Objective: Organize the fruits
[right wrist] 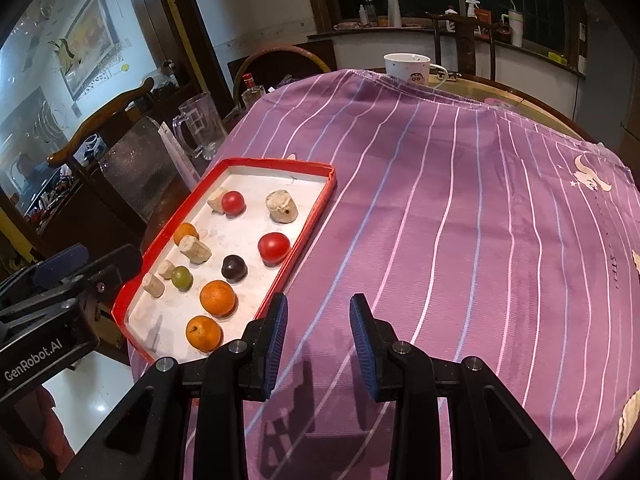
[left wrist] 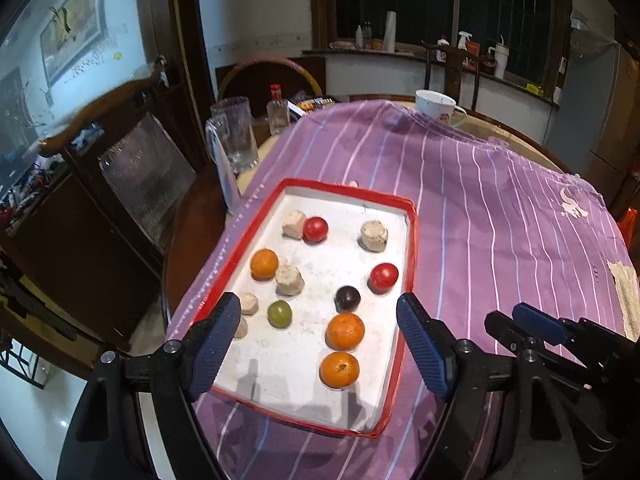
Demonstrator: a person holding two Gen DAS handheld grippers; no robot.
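Red-rimmed and white-floored, the shallow rectangular tray [left wrist: 404, 204] lies on the purple striped cloth [left wrist: 500, 208] over the counter, directly ahead of the left claw [left wrist: 316, 344], whose blue-padded jaws stand wide apart and empty, framing the tray's near half. That spread looks chosen to take a round fruit. Nearest between its jaws sit two round orange citrus fruits [left wrist: 340, 364], then a dark plum-like fruit [left wrist: 347, 297] and a small green fruit [left wrist: 279, 313]; two red round fruits [left wrist: 383, 276] and a third orange lie farther off among pale beige lumps [left wrist: 374, 235], which I cannot identify.

The right claw [right wrist: 318, 340], jaws also parted and empty, hovers over bare cloth with the tray off to its left. Its left finger hides part of the tray's near corner.
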